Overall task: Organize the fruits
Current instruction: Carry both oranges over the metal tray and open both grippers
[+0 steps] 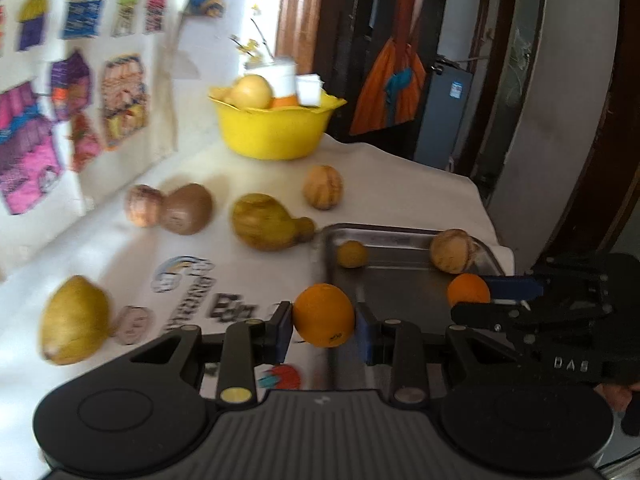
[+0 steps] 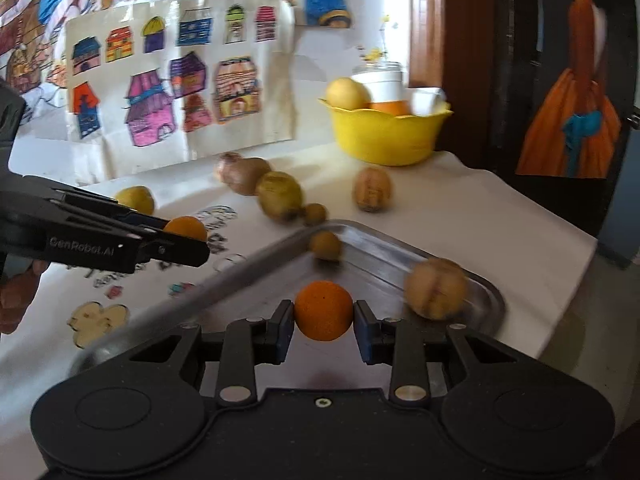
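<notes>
Nearby, yellow bowl [image 2: 386,136], loose fruits [image 2: 280,196], metal tray [image 2: 486,300]

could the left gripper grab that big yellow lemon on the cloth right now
Probably not yet: the left gripper is shut on an orange, so its jaws are full. The lemon itself lies unobstructed on the cloth.
</notes>
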Action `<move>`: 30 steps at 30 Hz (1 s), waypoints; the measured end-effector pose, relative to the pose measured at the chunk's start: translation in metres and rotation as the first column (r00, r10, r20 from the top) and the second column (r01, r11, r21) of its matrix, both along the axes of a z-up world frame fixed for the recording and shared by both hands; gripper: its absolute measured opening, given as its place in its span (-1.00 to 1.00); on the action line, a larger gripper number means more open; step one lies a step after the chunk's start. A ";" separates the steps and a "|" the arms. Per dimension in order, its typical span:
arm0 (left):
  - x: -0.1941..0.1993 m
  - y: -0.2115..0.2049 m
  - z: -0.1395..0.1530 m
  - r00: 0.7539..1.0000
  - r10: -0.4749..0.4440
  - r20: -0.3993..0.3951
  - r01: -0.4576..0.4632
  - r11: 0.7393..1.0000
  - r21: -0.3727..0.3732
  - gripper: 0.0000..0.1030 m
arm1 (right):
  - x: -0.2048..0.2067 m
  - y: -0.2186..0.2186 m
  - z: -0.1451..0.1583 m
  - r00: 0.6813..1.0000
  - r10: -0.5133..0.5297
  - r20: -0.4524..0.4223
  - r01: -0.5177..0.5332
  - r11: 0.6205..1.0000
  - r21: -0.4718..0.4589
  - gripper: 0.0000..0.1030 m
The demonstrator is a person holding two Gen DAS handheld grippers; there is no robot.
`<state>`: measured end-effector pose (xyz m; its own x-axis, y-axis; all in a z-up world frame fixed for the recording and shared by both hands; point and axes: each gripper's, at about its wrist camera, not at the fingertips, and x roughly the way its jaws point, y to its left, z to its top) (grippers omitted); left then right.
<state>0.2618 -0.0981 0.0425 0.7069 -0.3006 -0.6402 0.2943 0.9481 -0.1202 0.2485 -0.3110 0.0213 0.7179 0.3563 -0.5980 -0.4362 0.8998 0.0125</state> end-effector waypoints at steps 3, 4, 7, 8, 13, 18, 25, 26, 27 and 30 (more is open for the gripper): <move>0.011 -0.016 -0.007 1.000 -0.007 -0.025 0.007 1.000 -0.005 -0.30 | -0.001 -0.013 -0.005 1.000 -0.015 0.014 0.015 1.000 -0.007 -0.33; 0.016 -0.020 -0.009 0.999 -0.007 -0.032 0.007 1.000 -0.005 -0.30 | 0.000 -0.017 -0.006 1.000 -0.018 0.019 0.018 1.000 -0.006 -0.33; 0.025 -0.034 -0.014 0.999 -0.007 -0.040 0.007 1.000 0.002 -0.30 | 0.004 -0.025 -0.011 0.999 -0.024 0.035 0.025 1.000 -0.014 -0.33; 0.028 -0.038 -0.015 0.999 -0.010 -0.038 0.010 1.000 0.008 -0.30 | 0.006 -0.027 -0.012 0.999 -0.027 0.041 0.028 0.999 -0.019 -0.33; 0.038 -0.058 -0.023 0.999 -0.038 -0.029 0.039 0.998 0.045 -0.30 | 0.016 -0.037 -0.021 0.999 -0.043 0.034 0.043 0.999 -0.007 -0.33; 0.046 -0.066 -0.030 0.999 -0.039 -0.035 0.041 0.997 0.060 -0.30 | 0.018 -0.038 -0.029 0.999 -0.034 0.027 0.034 0.999 -0.011 -0.33; 0.051 -0.066 -0.035 0.999 -0.025 -0.043 0.028 0.997 0.072 -0.30 | 0.017 -0.037 -0.033 0.999 -0.034 0.039 0.035 0.999 -0.023 -0.33; 0.051 -0.066 -0.035 0.999 -0.023 -0.044 0.026 0.997 0.071 -0.30 | 0.017 -0.036 -0.033 0.999 -0.034 0.041 0.035 0.999 -0.026 -0.33; 0.051 -0.065 -0.036 0.999 -0.021 -0.046 0.025 0.997 0.071 -0.30 | 0.017 -0.036 -0.033 0.999 -0.033 0.041 0.034 0.999 -0.028 -0.33; 0.054 -0.065 -0.037 0.998 -0.015 -0.054 0.018 0.997 0.069 -0.30 | 0.017 -0.035 -0.033 0.998 -0.031 0.046 0.033 0.999 -0.038 -0.33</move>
